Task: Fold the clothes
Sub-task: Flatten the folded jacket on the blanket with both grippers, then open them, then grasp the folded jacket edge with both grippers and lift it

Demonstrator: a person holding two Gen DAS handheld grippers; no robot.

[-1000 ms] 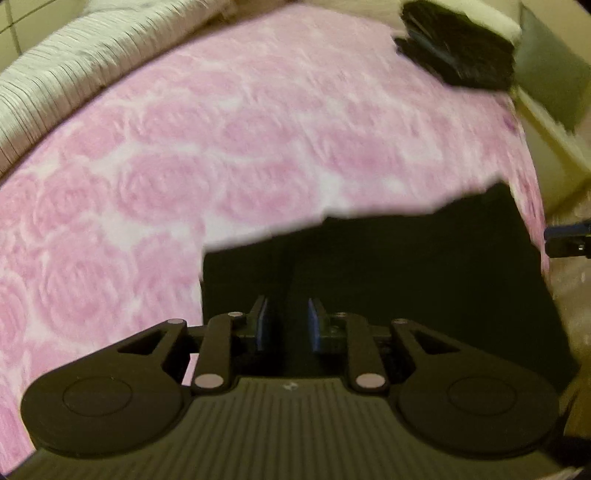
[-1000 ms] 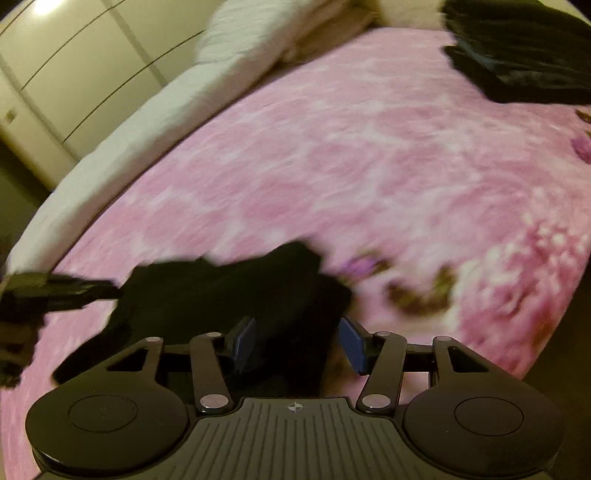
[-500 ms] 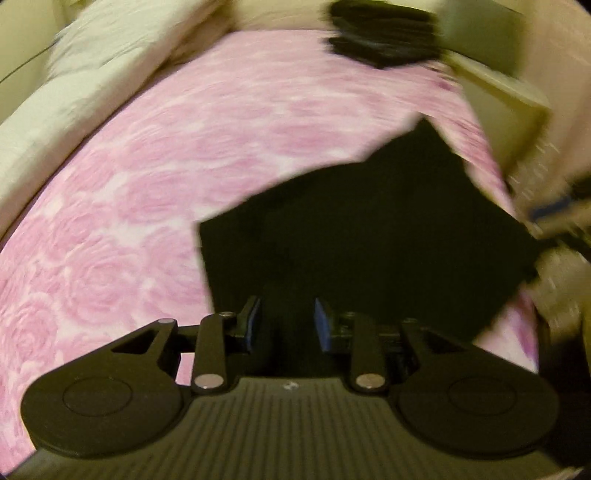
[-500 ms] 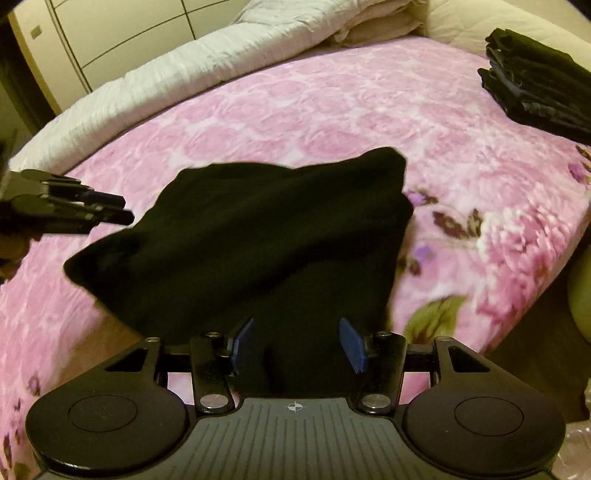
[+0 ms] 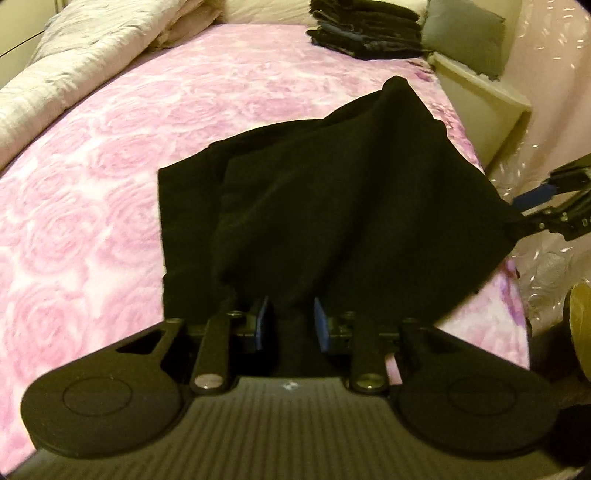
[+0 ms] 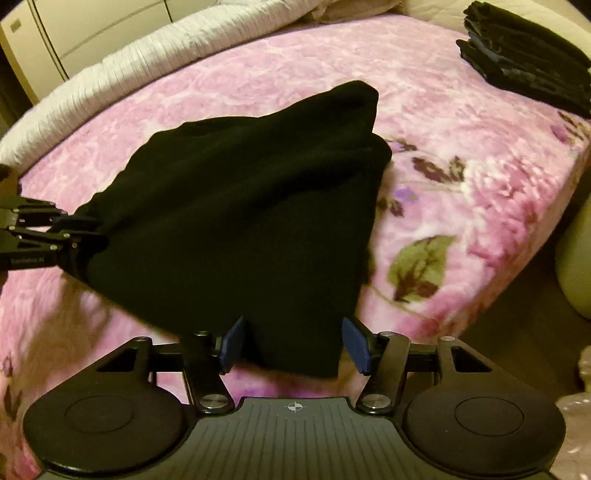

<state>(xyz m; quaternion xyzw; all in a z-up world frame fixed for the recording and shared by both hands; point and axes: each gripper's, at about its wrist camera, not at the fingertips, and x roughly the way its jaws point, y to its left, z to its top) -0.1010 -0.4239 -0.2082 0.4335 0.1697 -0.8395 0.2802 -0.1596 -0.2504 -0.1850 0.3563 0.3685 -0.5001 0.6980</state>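
A home bedroom: a bed under a pink rose-patterned blanket [image 5: 155, 122], a rumpled white duvet [image 5: 85, 70], a pillow [image 5: 258, 9], and pale wardrobe doors [image 6: 99, 26].

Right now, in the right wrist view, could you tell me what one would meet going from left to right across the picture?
left gripper clamped on a corner of the black garment → bare pink floral blanket → stack of folded dark clothes at the far right.

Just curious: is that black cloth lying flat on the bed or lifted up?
Partly lifted: the black cloth hangs tented between both tongs, its far end resting on the pink blanket.
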